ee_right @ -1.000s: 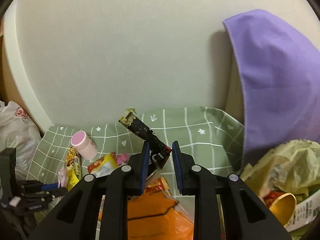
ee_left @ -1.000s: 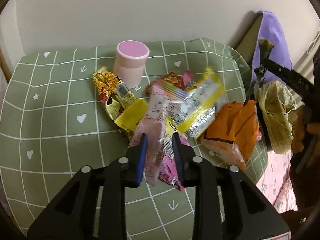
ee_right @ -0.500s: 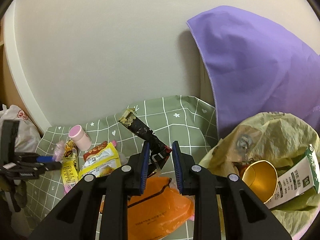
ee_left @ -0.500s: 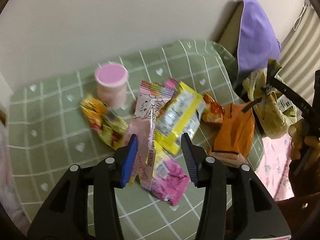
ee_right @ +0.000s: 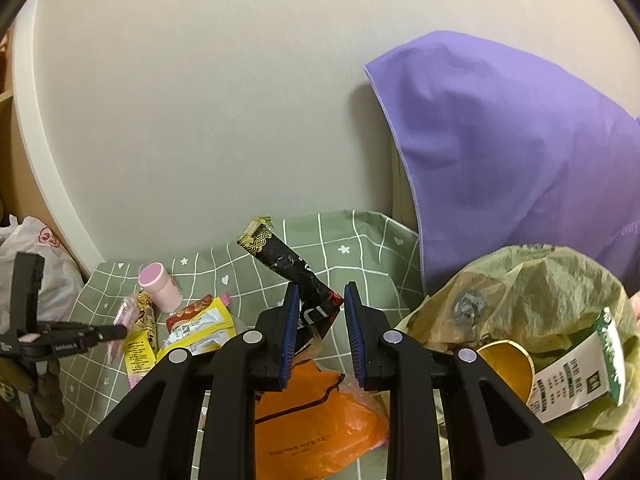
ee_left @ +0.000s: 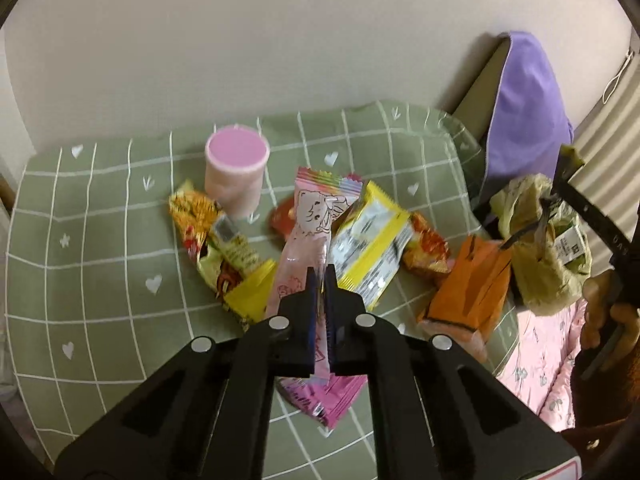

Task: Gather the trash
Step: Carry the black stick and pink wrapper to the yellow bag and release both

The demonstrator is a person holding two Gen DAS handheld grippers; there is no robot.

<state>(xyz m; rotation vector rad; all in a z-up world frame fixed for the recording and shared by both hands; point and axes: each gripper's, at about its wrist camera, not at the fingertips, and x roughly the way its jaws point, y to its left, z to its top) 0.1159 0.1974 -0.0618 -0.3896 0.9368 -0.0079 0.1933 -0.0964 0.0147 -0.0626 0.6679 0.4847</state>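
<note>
My left gripper (ee_left: 319, 280) is shut on a long pale pink wrapper (ee_left: 312, 220) that rises from a heap of snack wrappers on the green checked cloth (ee_left: 80, 240). Beside it lie a yellow wrapper (ee_left: 372, 240), an orange packet (ee_left: 468, 288) and a magenta wrapper (ee_left: 336, 396). My right gripper (ee_right: 320, 300) is shut on a black wrapper with a gold end (ee_right: 280, 256), which sticks up to the left. It hovers over the orange packet (ee_right: 316, 420), just left of the open yellow-green trash bag (ee_right: 520, 292).
A pink cup (ee_left: 236, 168) stands at the back of the cloth. The trash bag holds a gold cup (ee_right: 508, 364) and a milk carton (ee_right: 580, 368). A purple cloth (ee_right: 520, 140) hangs behind the bag. A white plastic bag (ee_right: 40, 276) sits far left; the wall is close behind.
The left jaws spread wider, then shut on the pale pink wrapper. The right gripper carried the black wrapper to the right, so the trash bag now fills more of its view.
</note>
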